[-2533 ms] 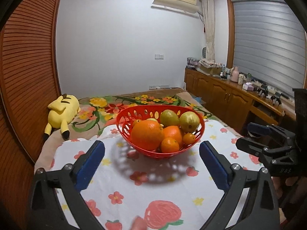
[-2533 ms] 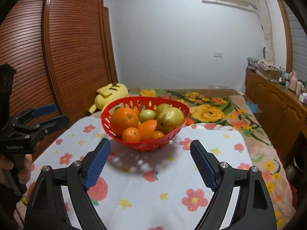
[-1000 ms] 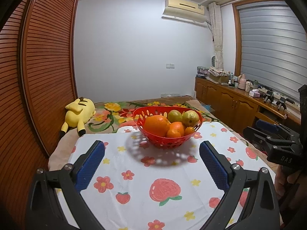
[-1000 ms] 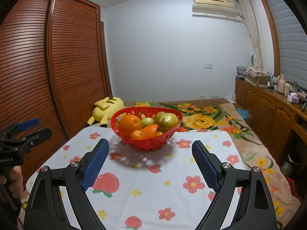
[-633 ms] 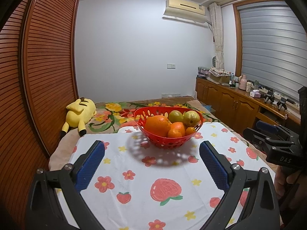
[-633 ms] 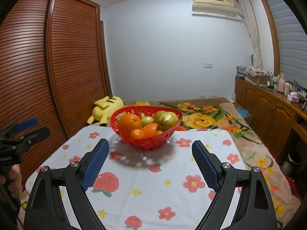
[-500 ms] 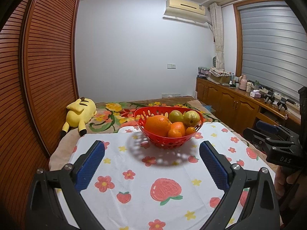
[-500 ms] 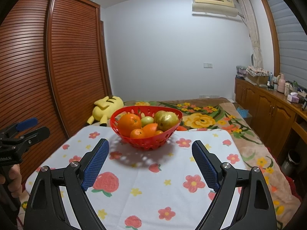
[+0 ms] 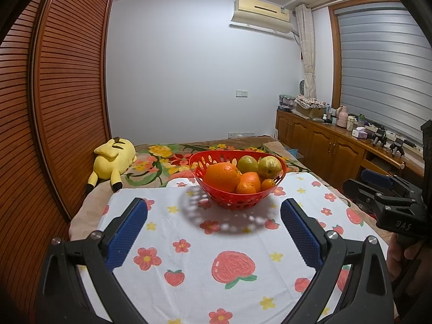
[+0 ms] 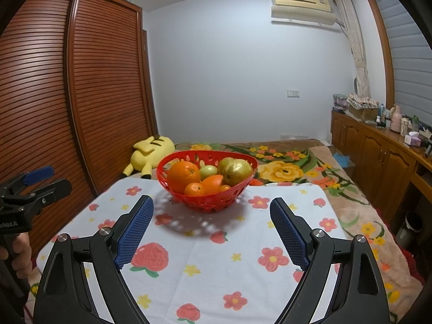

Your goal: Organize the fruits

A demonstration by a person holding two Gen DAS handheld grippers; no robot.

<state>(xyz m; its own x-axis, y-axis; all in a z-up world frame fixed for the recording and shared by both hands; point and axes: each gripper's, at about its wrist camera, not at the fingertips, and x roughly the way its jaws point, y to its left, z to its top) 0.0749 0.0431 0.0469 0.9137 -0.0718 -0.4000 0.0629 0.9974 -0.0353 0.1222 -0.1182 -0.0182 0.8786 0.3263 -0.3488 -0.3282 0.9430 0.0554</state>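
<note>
Lying well beyond both wide-spread claws (nothing gripped): fruit basket [image 9: 237, 197]

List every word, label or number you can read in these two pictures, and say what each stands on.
"DAS": on the right gripper, black body, left wrist view.
Ending "...obot.AI", start cut off: on the left gripper, right wrist view.
Air conditioner sticker: too small to read.

One red basket [image 10: 205, 202] holding one large orange [image 10: 183, 172], three smaller mandarins [image 10: 194, 189], and three yellow-green fruits [image 10: 237, 171]; one yellow plush toy [image 10: 151, 152].
</note>
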